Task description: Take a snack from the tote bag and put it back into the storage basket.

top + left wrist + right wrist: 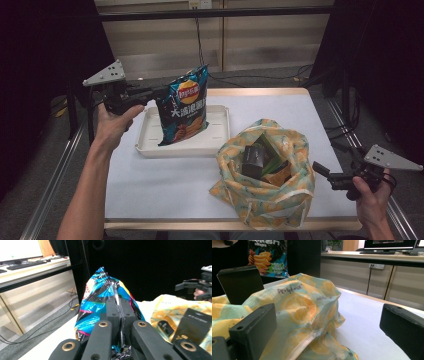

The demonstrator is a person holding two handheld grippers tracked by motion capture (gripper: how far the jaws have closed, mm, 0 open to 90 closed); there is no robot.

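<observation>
Black left tongs [119,315] pinch the crisp bag [184,106], hiding its seam; right tongs [320,172] spread.

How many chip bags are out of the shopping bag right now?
1. The chip bag hangs above the tray, pinched in the left tongs. The shopping bag holds boxes; more may be hidden inside.

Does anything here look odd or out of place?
Nothing looks spilled or broken. The blue crisp bag hangs tilted above the cream plastic tray, pinched at its edge by the left tongs. The orange-print fabric bag slumps open, a black box poking out.
</observation>
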